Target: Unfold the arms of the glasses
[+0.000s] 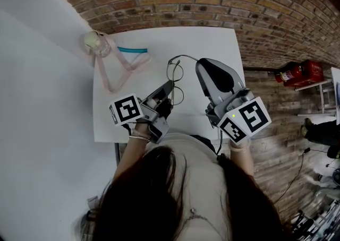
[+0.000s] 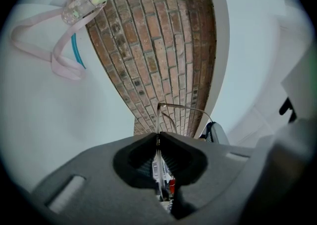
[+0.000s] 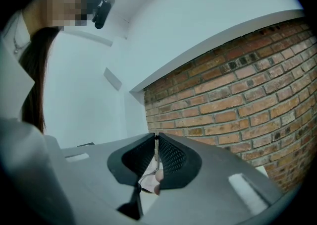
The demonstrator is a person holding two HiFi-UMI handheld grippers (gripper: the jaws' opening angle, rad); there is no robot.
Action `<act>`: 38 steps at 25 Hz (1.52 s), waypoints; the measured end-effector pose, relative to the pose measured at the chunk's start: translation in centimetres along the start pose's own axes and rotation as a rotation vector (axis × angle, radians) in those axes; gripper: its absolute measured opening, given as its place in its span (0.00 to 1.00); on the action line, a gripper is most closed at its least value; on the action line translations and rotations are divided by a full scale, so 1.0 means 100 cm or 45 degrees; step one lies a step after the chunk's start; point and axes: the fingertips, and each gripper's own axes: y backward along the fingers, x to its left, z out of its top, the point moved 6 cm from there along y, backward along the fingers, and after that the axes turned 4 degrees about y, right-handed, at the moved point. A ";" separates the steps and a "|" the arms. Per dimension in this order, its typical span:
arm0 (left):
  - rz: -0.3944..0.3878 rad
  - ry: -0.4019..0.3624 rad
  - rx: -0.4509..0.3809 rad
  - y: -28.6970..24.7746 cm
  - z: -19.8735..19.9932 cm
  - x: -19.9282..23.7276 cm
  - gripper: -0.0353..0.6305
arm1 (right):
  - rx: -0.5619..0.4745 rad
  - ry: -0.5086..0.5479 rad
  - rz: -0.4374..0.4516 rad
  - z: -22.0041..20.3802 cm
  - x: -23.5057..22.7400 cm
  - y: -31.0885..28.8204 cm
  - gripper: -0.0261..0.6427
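Thin wire-framed glasses with round lenses hang above the white table, held between both grippers. My left gripper is shut on the frame by the nearer lens; in the left gripper view the wire runs out from between the closed jaws. One arm of the glasses arcs away from the lenses to my right gripper, which is shut on its end. The right gripper view shows the closed jaws pinching a thin wire. The second arm is not clearly visible.
A pink strap attached to a small clear container lies at the table's far left, next to a teal strip. Brick floor surrounds the table. A red fire extinguisher lies to the right.
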 end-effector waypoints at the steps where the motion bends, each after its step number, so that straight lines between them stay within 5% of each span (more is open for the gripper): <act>1: -0.028 0.018 0.001 -0.002 -0.001 -0.003 0.09 | -0.001 -0.001 -0.002 0.000 0.000 0.000 0.08; 30: -0.083 0.084 -0.002 -0.003 -0.003 -0.006 0.09 | -0.017 -0.014 0.035 -0.002 0.004 0.006 0.13; 34: -0.032 0.056 -0.008 0.002 0.000 -0.001 0.09 | -0.015 -0.013 0.032 -0.002 0.004 0.007 0.13; 38: -0.090 0.080 -0.011 0.000 -0.001 -0.009 0.09 | -0.004 -0.024 0.035 -0.005 0.004 0.006 0.13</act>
